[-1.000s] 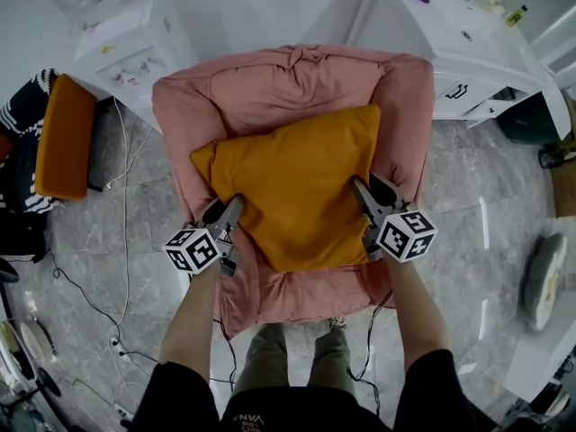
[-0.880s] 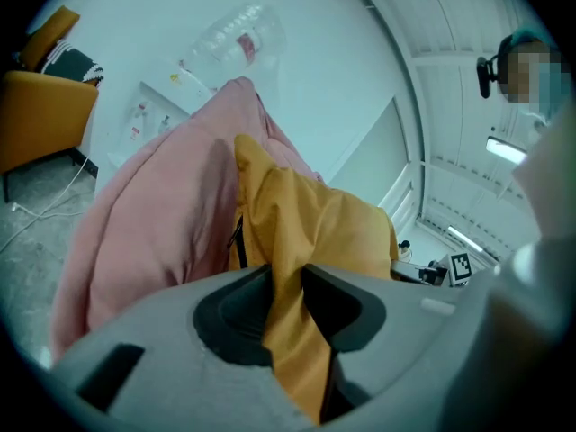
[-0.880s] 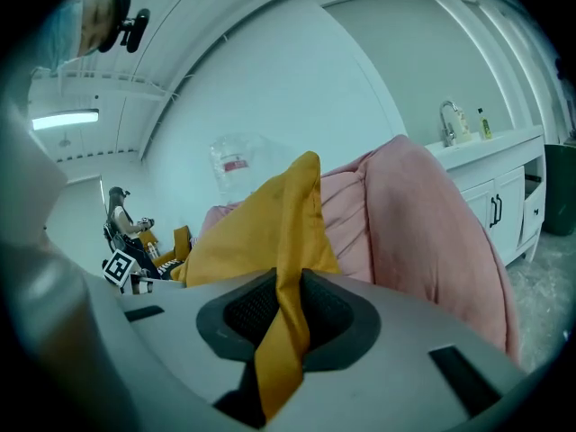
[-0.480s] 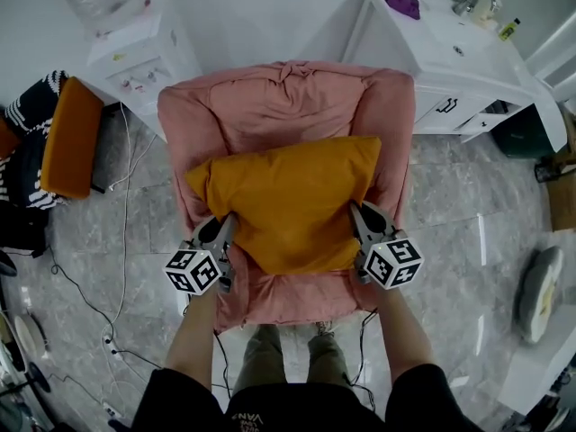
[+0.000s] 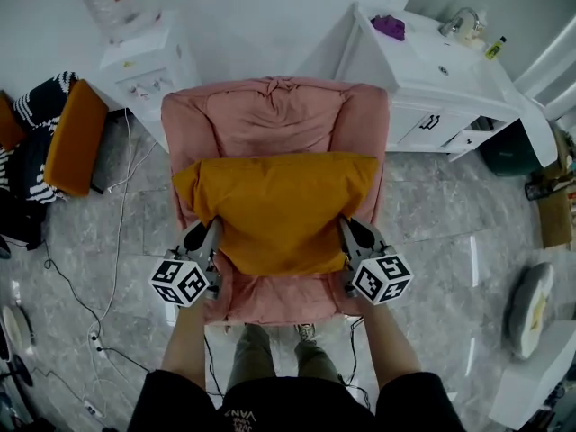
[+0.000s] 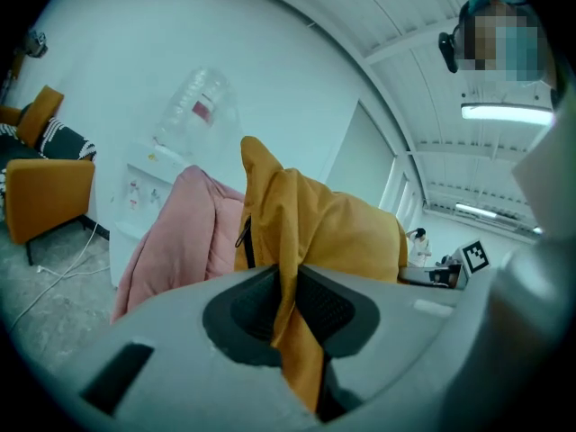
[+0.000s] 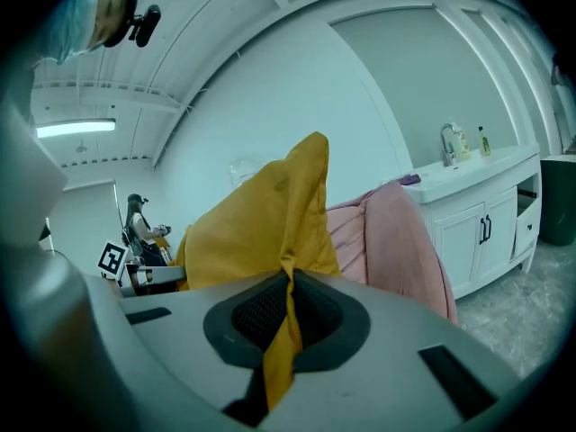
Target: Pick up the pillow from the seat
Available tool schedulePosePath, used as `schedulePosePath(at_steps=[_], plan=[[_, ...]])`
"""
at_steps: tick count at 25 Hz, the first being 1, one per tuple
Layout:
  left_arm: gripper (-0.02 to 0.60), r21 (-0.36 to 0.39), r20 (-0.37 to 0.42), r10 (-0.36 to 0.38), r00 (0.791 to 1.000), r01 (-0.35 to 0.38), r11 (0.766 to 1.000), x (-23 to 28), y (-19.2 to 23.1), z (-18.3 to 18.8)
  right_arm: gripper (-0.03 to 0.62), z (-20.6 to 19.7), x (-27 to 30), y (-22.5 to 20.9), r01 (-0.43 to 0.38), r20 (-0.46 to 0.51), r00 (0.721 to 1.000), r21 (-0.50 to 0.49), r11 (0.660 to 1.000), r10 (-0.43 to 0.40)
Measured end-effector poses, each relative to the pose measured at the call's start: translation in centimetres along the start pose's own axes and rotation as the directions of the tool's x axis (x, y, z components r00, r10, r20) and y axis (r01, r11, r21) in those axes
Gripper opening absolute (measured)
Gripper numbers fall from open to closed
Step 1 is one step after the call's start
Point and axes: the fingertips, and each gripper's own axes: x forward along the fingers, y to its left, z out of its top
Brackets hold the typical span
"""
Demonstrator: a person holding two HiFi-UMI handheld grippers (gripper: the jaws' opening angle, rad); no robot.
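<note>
Left hand-held gripper [image 6: 288,306] first: its jaws have just been closing, and now they pinch a fold of the orange pillow [image 5: 274,207] right at its left edge. In the left gripper view the fabric runs straight down through the narrow gap between the dark pads. The right hand-held gripper [image 7: 286,318] is the same story on the other side. Its jaws have just been closing too, and they're basically together with only a thin strip of the orange cover squeezed between them.

So the pillow is stretched between the two grippers, held by its near corners. From the head view it hangs in front of the person and over the seat of the pink armchair [image 5: 274,115], wide enough to cover both armrests (I can't really see whether its far edge touches the backrest or not). In both gripper views it rises up from the jaws with the pink chair behind it.

Further out, a white cabinet [image 5: 432,75] with a sink stands to the right of the chair, with a purple cloth [image 5: 389,27] and some bottles on top. A white water dispenser [image 5: 144,66] stands to the left, and an orange chair [image 5: 67,138] further left. Cables [image 5: 117,232] trail across the grey marble floor [image 5: 450,232].
</note>
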Motion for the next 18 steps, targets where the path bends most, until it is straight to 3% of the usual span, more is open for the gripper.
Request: schedulePosePath(at_steps=[9,18], plan=[[0.054,0.103,0.059,0.003,0.998,-0.009,0.995,-3.4,-5.3,3.9,0.009,2.7,-5.1,1.7,-0.037,0.051,0.998,-0.005,0.999,0.037],[0.054,0.158,0.133,0.009,0.991,-0.03,0.987,-7.2,-9.6,7.2,0.009,5.9,-8.9,3.6,-0.076,0.097,0.992,-0.045,0.996,0.08]])
